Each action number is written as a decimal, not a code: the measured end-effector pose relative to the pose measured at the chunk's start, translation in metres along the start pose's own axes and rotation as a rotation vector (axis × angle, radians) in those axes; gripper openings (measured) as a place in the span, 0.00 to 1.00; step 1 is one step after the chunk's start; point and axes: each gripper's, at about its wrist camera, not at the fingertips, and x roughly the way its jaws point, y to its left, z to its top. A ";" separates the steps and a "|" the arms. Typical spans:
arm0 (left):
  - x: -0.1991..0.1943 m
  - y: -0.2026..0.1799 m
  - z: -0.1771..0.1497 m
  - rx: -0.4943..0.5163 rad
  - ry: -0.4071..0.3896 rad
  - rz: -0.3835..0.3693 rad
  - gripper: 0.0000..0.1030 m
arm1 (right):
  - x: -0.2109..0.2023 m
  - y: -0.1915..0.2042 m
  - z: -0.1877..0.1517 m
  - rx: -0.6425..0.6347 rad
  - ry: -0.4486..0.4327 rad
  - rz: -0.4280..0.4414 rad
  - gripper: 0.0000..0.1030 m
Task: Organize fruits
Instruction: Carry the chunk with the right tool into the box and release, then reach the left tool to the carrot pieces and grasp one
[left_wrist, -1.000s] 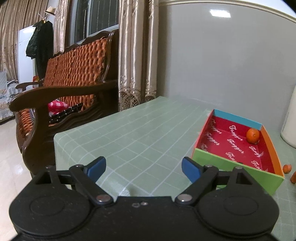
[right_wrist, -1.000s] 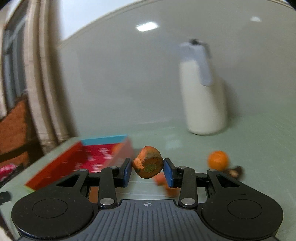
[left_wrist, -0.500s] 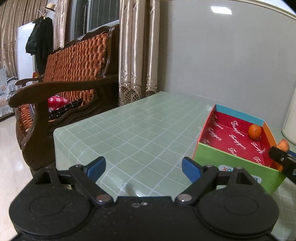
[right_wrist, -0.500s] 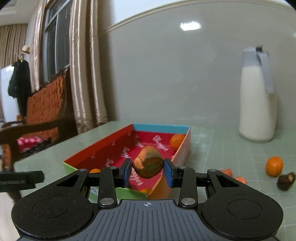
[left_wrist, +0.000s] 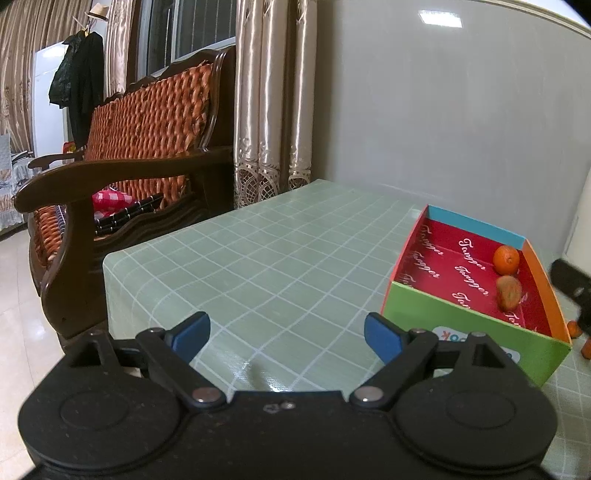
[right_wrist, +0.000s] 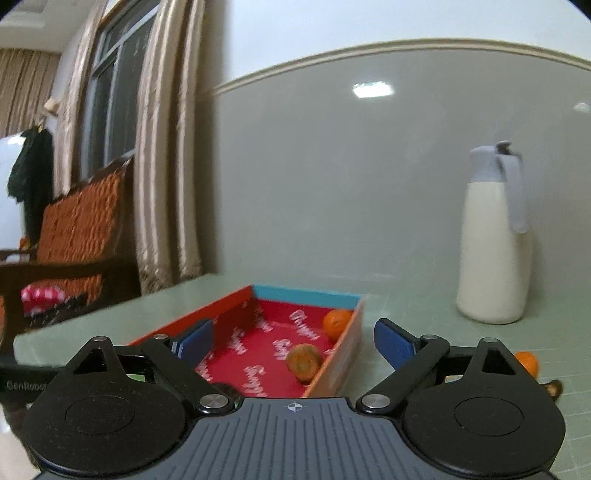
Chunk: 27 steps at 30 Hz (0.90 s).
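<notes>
A colourful box with a red inside (right_wrist: 258, 325) (left_wrist: 458, 321) stands on the green checked table (left_wrist: 280, 266). In it lie a round orange (right_wrist: 337, 322) (left_wrist: 506, 259) and a brownish-orange fruit piece (right_wrist: 303, 361) (left_wrist: 509, 291) by the orange wall. My right gripper (right_wrist: 293, 343) is open and empty just above the box's near end. My left gripper (left_wrist: 286, 338) is open and empty over the table, left of the box. The right gripper's dark tip shows at the left wrist view's right edge (left_wrist: 570, 284).
A white jug with a grey lid (right_wrist: 495, 240) stands by the wall right of the box. An orange (right_wrist: 526, 363) and a dark fruit (right_wrist: 552, 387) lie on the table right of the box. A wooden sofa (left_wrist: 122, 177) stands beyond the table's left edge.
My right gripper carried the fruit piece over the box, opened and let it go; the piece now lies inside the box. My left gripper has stayed open and nearly still.
</notes>
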 end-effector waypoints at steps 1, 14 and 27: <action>0.000 0.000 0.000 0.000 -0.001 -0.001 0.82 | -0.002 -0.004 0.001 0.010 -0.005 -0.011 0.90; -0.009 -0.024 -0.002 0.063 -0.051 -0.060 0.84 | -0.035 -0.073 0.013 0.098 -0.070 -0.401 1.00; -0.040 -0.112 -0.009 0.246 -0.115 -0.304 0.84 | -0.081 -0.147 0.009 0.169 -0.088 -0.798 1.00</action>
